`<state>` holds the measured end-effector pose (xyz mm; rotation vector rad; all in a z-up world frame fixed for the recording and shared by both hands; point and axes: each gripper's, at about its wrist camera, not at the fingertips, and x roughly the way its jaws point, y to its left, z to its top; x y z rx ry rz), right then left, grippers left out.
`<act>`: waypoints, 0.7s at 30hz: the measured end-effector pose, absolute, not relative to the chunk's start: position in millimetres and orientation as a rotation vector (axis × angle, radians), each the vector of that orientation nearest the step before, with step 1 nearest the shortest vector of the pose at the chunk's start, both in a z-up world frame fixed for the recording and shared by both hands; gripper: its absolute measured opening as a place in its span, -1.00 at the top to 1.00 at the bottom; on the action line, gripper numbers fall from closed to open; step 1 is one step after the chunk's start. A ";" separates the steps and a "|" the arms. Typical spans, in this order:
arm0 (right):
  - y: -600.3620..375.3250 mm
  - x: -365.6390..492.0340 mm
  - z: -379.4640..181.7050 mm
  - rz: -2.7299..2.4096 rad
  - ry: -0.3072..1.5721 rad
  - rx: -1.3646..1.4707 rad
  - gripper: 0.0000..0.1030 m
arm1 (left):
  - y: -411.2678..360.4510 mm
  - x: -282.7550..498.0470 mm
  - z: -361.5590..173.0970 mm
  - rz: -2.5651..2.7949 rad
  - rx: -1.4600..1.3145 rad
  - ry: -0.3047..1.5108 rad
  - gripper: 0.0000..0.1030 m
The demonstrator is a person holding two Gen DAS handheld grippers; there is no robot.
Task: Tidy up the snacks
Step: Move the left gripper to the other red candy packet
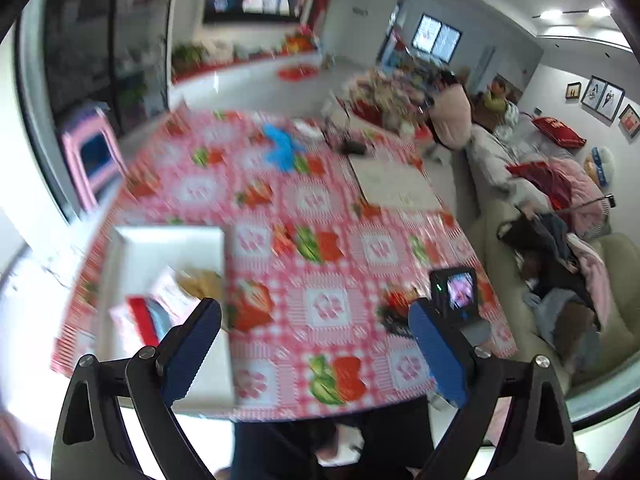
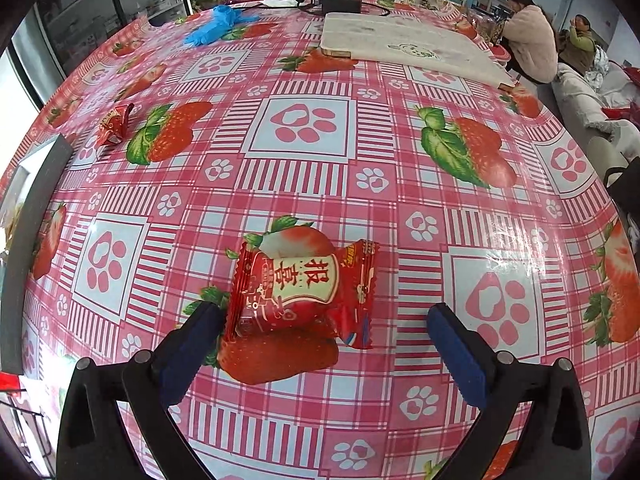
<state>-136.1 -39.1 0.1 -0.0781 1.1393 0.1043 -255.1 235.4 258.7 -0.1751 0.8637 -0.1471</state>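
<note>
Between our right gripper's (image 2: 324, 336) blue-padded fingers (image 2: 456, 356), spread wide apart, lies a red snack packet (image 2: 300, 292): glossy, crinkled film with serrated ends and a cream label. Its left end sits just beside our left-hand pad, though we cannot tell whether they touch; the right-hand pad stands clear of it. Its long axis runs across the gap between the fingers, tilted a little. It rests flat on the slick pink checked tablecloth (image 2: 304, 128) printed with strawberries and paw marks.

A second, smaller red packet (image 2: 116, 122) lies crumpled well off toward the table's left edge. Farther back we see a blue glove (image 2: 218, 26) and a flat, pale board (image 2: 408, 46) beside black cables.

Our left gripper (image 1: 316, 340) hangs above the table, jaws apart and holding nothing. Below it, in a blurred view, a white rectangular tray (image 1: 168, 240) sits at the table's left side with several packets (image 1: 160, 304) in it, red, white and yellowish.
</note>
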 end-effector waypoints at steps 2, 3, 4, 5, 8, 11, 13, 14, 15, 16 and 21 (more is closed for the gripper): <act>-39.1 -135.9 -0.2 0.100 1.139 -0.076 -1.00 | 236.8 -256.0 259.3 -0.131 -0.153 0.854 -0.87; -39.0 -136.0 -0.2 0.098 1.139 -0.075 -1.00 | 237.2 -255.0 256.5 -0.125 -0.145 0.861 -0.87; -38.9 -135.9 -0.2 0.097 1.140 -0.074 -1.00 | 237.2 -252.5 250.2 -0.121 -0.141 0.876 -0.87; -39.1 -135.9 -0.2 0.097 1.141 -0.074 -1.00 | 237.3 -250.6 246.0 -0.119 -0.141 0.887 -0.87; -39.4 -136.6 0.0 0.097 1.137 -0.074 -1.00 | 232.0 -237.9 218.6 -0.105 -0.118 0.932 -0.87; -39.7 -139.4 0.0 0.098 1.108 -0.074 -1.00 | 222.9 -221.2 184.6 -0.087 -0.096 0.990 -0.87; -39.6 -141.3 -0.2 0.098 1.093 -0.073 -1.00 | 217.7 -205.9 158.5 -0.096 -0.121 1.041 -0.87; -39.4 -142.3 -0.4 0.098 1.088 -0.073 -1.00 | 213.8 -195.0 142.7 -0.101 -0.140 1.072 -0.87; -39.4 -142.9 -0.3 0.099 1.081 -0.073 -1.00 | 209.9 -187.2 131.6 -0.099 -0.145 1.090 -0.87; -39.4 -143.8 -0.4 0.101 1.077 -0.074 -1.00 | 203.6 -176.1 118.1 -0.084 -0.128 1.097 -0.87; -40.9 -150.7 -0.9 0.135 1.041 -0.091 -1.00 | 183.5 -122.1 84.8 -0.009 -0.002 1.069 -0.87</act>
